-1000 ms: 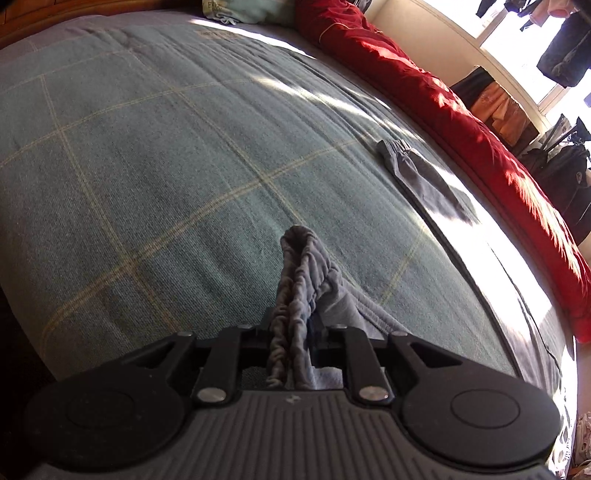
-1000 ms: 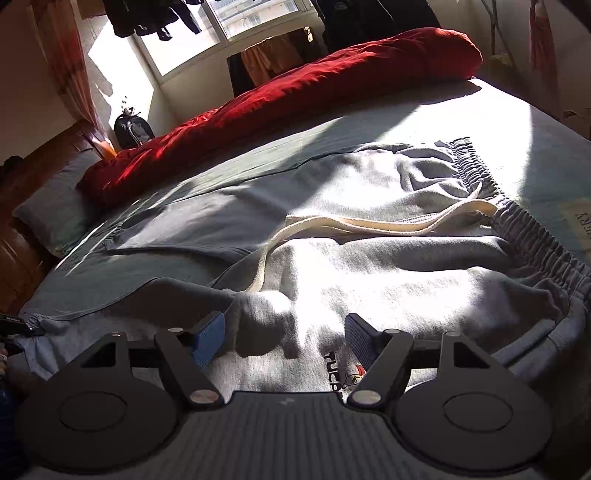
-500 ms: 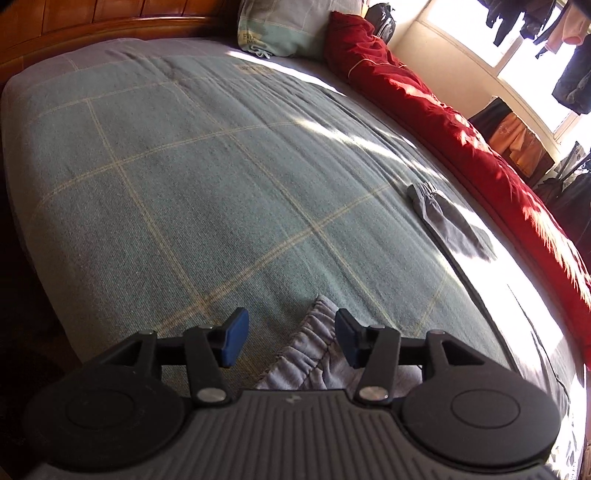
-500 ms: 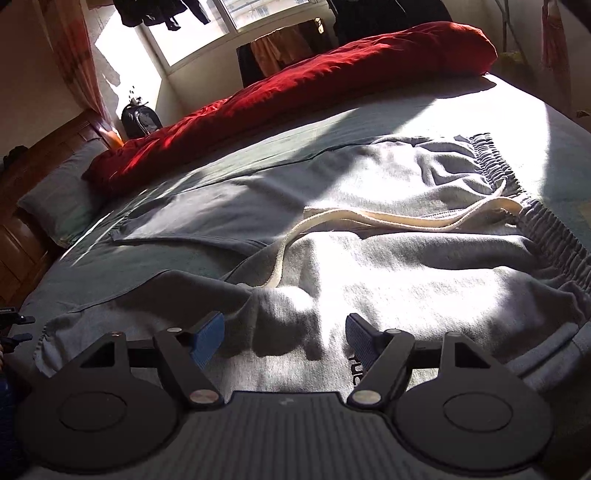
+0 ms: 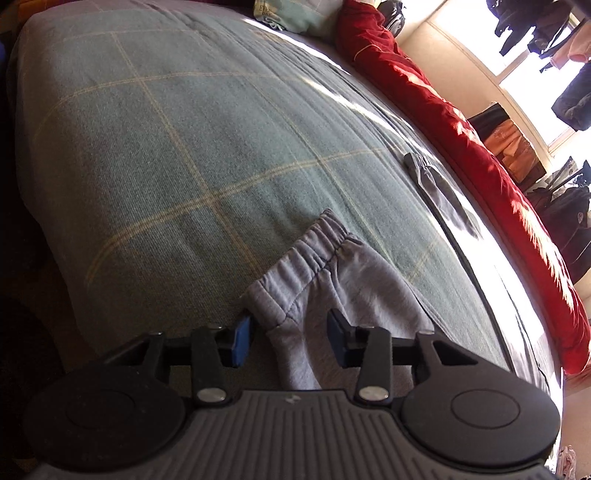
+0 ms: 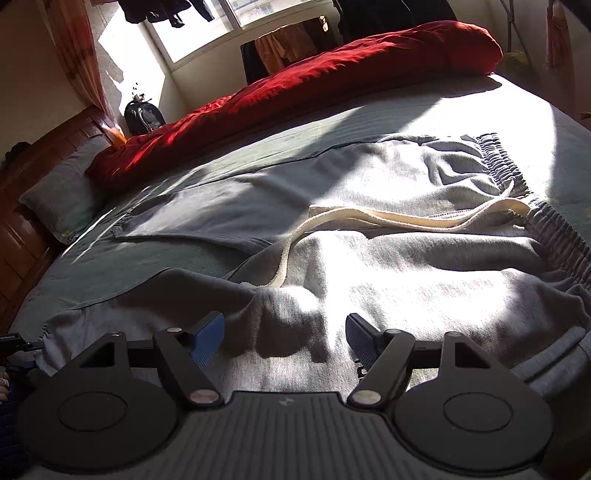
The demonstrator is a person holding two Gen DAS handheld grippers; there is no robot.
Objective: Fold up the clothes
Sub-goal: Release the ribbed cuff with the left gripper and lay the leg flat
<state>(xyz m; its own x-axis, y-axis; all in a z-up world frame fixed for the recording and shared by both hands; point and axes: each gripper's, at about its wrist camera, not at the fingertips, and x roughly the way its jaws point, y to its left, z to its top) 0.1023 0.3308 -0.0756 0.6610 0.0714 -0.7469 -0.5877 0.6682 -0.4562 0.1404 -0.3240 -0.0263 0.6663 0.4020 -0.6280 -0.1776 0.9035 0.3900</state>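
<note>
Left wrist view: left gripper [image 5: 290,338] low over the near edge of a bed, jaws spread apart, clamping nothing. Between the blue pads [image 5: 241,338], the ribbed cuff [image 5: 308,256] of one leg of grey sweatpants [image 5: 354,291], lying flat on the green checked bedspread [image 5: 177,140], the cuff's near corner just beside the left-hand pad. Farther off on the same spread, toward the sunlit side, the other leg's end [image 5: 436,184], dark in shadow. Along the far edge, a long red quilt [image 5: 461,140]; at the head end, a pale pillow [image 5: 295,14]; beyond, a bright window with hanging clothes [image 5: 569,92]. Right wrist view: right gripper [image 6: 284,338] likewise wide apart and empty, hovering over the upper part of the sweatpants [image 6: 406,280], a raised fold of grey cloth sitting in the gap between the pads. Pants spread across the bed, gathered waistband [image 6: 546,229] at the right, cream drawstring [image 6: 388,221] trailing across the front, one leg stretching away to the left in shadow. Behind, the red quilt [image 6: 332,77] again, a grey pillow [image 6: 66,184] against a wooden headboard [image 6: 33,158], a dark bag [image 6: 144,116] by the wall, strong sunlight across the cloth.
</note>
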